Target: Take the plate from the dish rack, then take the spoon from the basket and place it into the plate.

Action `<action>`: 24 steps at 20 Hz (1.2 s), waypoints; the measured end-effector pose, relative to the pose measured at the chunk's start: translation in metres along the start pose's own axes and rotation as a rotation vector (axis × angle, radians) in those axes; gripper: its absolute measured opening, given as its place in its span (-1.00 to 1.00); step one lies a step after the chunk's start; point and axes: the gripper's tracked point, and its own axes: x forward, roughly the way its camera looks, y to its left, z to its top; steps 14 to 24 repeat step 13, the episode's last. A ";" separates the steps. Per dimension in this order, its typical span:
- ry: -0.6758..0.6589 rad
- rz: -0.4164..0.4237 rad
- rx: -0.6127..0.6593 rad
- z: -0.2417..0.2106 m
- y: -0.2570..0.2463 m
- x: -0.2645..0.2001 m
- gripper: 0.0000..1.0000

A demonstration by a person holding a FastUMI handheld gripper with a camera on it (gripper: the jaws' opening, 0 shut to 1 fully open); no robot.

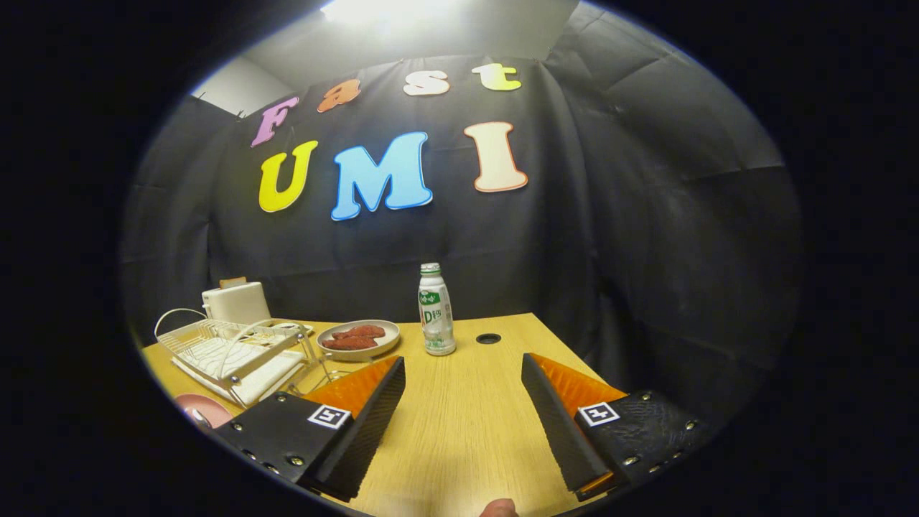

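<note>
Lying beyond open tool (463, 366): plate (358, 339), left.

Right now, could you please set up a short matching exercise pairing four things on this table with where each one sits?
Things:
1. bottle
2. dish rack
3. grey plate
4. hand-held gripper

Places:
A. open, fingers apart over bare wooden table
B. holds reddish food, between rack and bottle
C. upright, beyond the fingers, beside the round hole
D. in front of the white box, beyond the left finger

Pairs: 1-C, 2-D, 3-B, 4-A
</note>
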 end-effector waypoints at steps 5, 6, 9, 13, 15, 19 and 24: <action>0.053 0.019 0.006 -0.033 0.003 0.002 0.98; 0.049 0.027 0.003 -0.037 0.004 -0.001 1.00; 0.061 0.020 -0.025 -0.042 0.002 -0.017 1.00; 0.032 0.002 -0.048 -0.040 0.003 -0.045 0.99; 0.032 0.002 -0.048 -0.040 0.003 -0.045 0.99; 0.032 0.002 -0.048 -0.040 0.003 -0.045 0.99; 0.032 0.002 -0.048 -0.040 0.003 -0.045 0.99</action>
